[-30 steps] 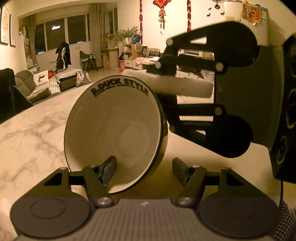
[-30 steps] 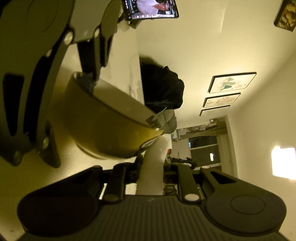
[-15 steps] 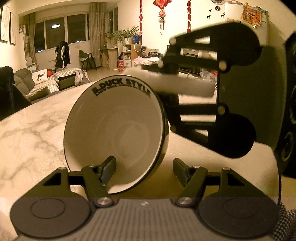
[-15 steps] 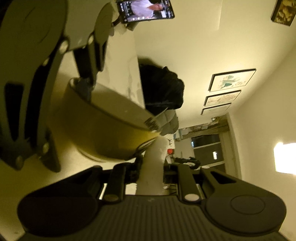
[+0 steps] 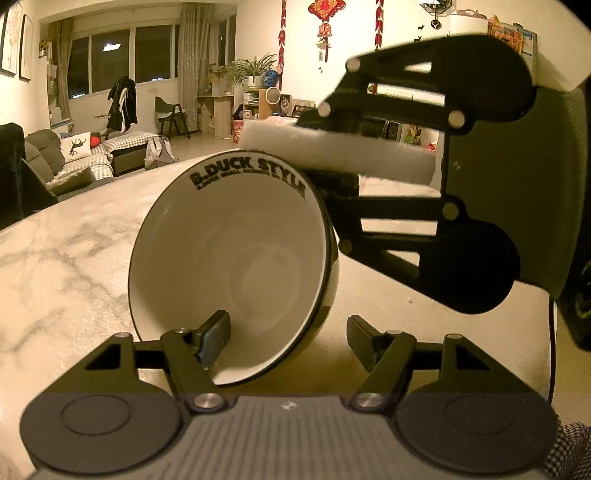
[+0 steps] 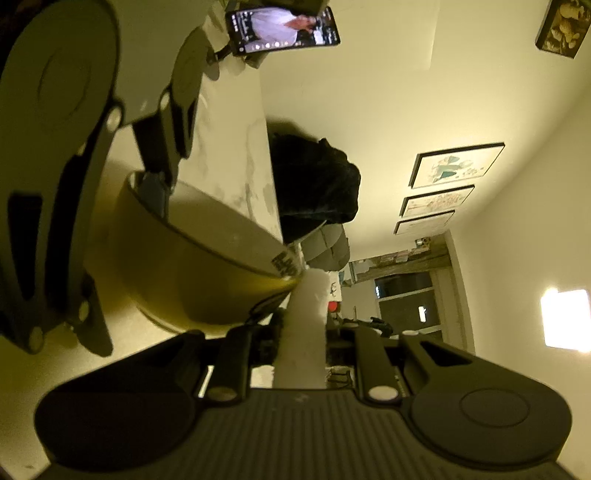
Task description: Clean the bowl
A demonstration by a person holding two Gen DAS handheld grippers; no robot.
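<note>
Fingers of left gripper (image 5: 286, 338) spread wide, one inside the tipped bowl (image 5: 229, 266), the other outside and clear of its wall; firm hold not evident. Bowl tilted on its side on marble table (image 5: 59, 258), mouth toward the left camera. Open tabletop to the left, edge further back. Right gripper (image 6: 301, 354) rolled sideways, clamped on a white sponge (image 5: 332, 151), sponge tip touching the bowl's upper rim. Phone (image 6: 282, 31) propped well apart.
</note>
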